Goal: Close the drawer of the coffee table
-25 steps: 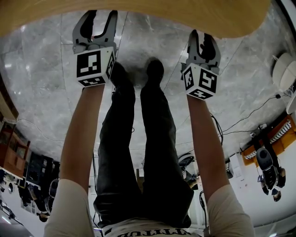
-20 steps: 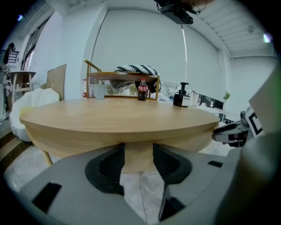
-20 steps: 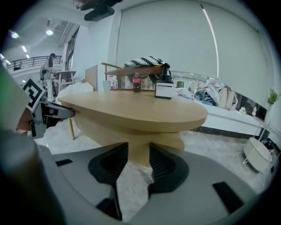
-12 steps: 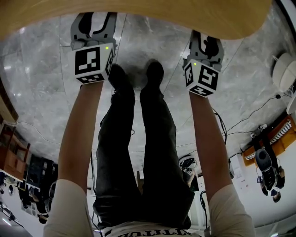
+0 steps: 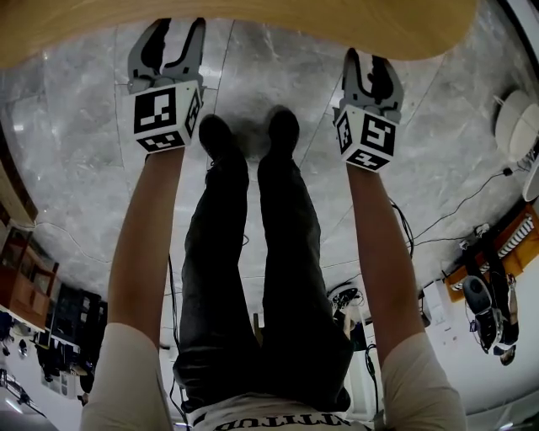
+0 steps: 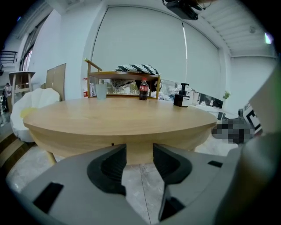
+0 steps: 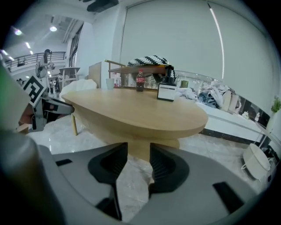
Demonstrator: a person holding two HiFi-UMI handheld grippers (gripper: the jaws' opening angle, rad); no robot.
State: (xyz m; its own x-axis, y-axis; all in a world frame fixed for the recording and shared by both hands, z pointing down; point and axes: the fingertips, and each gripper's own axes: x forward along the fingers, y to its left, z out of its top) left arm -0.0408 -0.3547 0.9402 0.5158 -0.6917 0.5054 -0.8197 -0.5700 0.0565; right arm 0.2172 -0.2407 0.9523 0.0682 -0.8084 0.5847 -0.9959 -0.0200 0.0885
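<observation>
1. Grey marble floor (image 5: 76,168) filled the head view, and the rim of the pale wooden coffee table (image 5: 253,25) ran across its top.
2. Over the last second, the left gripper (image 5: 177,38) and the right gripper (image 5: 370,71) had barely shifted. Both stayed near the table's rim and touched nothing.
3. The one clear change was in the right gripper, whose jaws had eased a little further apart. They stood wide and empty, with only the table beyond them.
4. The left gripper's jaws also stood apart with nothing between them.
5. No drawer stuck out from the table in any view. A wooden block (image 6: 139,151) showed under the top between the jaws. I could not tell whether it was the drawer front or the table's base.
6. Open jaws held clear of a table with no drawer projecting suggested the drawer was already pushed home. The closing looked done, or nearly so.
</observation>
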